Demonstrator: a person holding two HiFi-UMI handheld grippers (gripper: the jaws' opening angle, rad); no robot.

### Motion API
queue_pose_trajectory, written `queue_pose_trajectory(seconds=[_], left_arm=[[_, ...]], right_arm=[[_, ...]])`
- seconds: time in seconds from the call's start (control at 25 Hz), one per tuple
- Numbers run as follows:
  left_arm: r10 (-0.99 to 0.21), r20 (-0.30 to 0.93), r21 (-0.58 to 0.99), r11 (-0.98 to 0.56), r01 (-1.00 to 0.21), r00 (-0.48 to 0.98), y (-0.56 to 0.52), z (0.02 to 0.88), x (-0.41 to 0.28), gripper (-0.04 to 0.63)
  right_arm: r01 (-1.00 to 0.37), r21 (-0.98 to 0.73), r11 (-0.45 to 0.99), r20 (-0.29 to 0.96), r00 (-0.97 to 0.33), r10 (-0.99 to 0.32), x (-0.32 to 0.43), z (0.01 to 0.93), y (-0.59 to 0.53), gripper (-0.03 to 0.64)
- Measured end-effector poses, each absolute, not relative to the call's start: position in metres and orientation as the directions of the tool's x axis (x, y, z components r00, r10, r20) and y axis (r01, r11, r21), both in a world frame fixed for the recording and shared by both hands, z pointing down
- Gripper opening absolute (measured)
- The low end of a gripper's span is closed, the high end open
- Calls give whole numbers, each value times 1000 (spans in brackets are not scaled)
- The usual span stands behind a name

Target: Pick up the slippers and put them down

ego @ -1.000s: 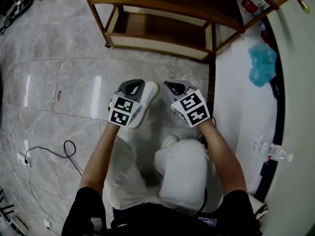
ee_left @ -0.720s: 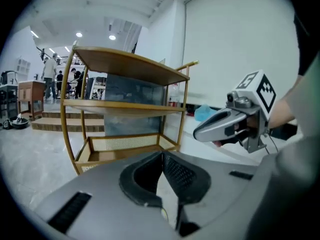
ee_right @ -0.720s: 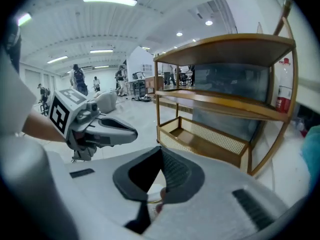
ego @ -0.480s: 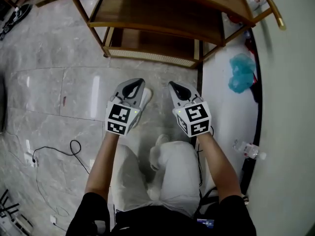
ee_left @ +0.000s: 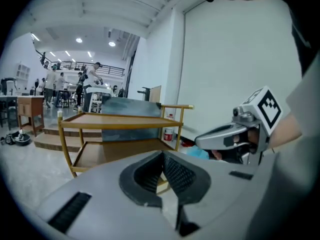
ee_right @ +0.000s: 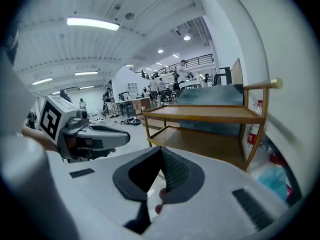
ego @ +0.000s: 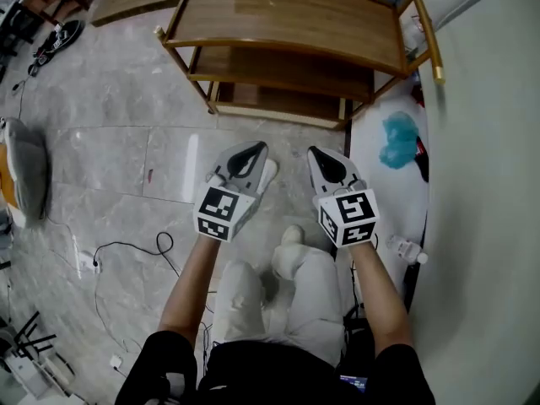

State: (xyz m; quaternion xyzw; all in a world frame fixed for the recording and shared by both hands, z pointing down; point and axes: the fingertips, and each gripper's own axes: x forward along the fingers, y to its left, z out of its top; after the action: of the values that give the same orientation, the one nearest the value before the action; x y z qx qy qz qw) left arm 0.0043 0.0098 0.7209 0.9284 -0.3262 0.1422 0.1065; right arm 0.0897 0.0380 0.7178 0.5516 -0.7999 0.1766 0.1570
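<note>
In the head view, the person is holding both tools out just short of the wooden two-shelf trolley with brass-coloured rails [ego: 287,15]. The left tool [ego: 252,148] seems to be carrying the white slipper [ego: 268,174]. Its toe is poking out on the side facing the right tool [ego: 320,153], on the near side of the trolley. Nothing is showing under the right tool here. A pale rounded thing [ego: 291,235] is lying by the person's legs, farther from the trolley, and I cannot tell whether it is a second slipper or a shoe.

In the left gripper view, the jaws are pressing together, with only a pale sliver showing below the pads. I judge that they are pinching just a thin edge of the slipper. That is the main risk: the slipper is hanging from a narrow hold, so a quick swing or a roll of the wrist could be peeling it free. The trolley is standing straight ahead, and a dangling slipper carried forward could be catching on the front rail.

In the right gripper view, these jaws are also sitting together. A pale scrap and a pinkish blob are showing beneath them, and I cannot tell what they are. If this tool is holding nothing, one slipper is being left behind.
</note>
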Motion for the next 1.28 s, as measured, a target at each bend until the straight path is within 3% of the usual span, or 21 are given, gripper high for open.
queue_pose_trajectory(seconds=[0.68, 1.28], left_arm=[[-620, 244, 82, -753, -653, 746, 37, 432, -2, 8], [-641, 178, 12, -757, -653, 746, 116, 310, -75, 8]], right_arm=[[-934, -145, 327, 296, -356, -886, 80, 432, 61, -11], [-952, -117, 282, 199, -300, -933, 30, 309, 147, -11]])
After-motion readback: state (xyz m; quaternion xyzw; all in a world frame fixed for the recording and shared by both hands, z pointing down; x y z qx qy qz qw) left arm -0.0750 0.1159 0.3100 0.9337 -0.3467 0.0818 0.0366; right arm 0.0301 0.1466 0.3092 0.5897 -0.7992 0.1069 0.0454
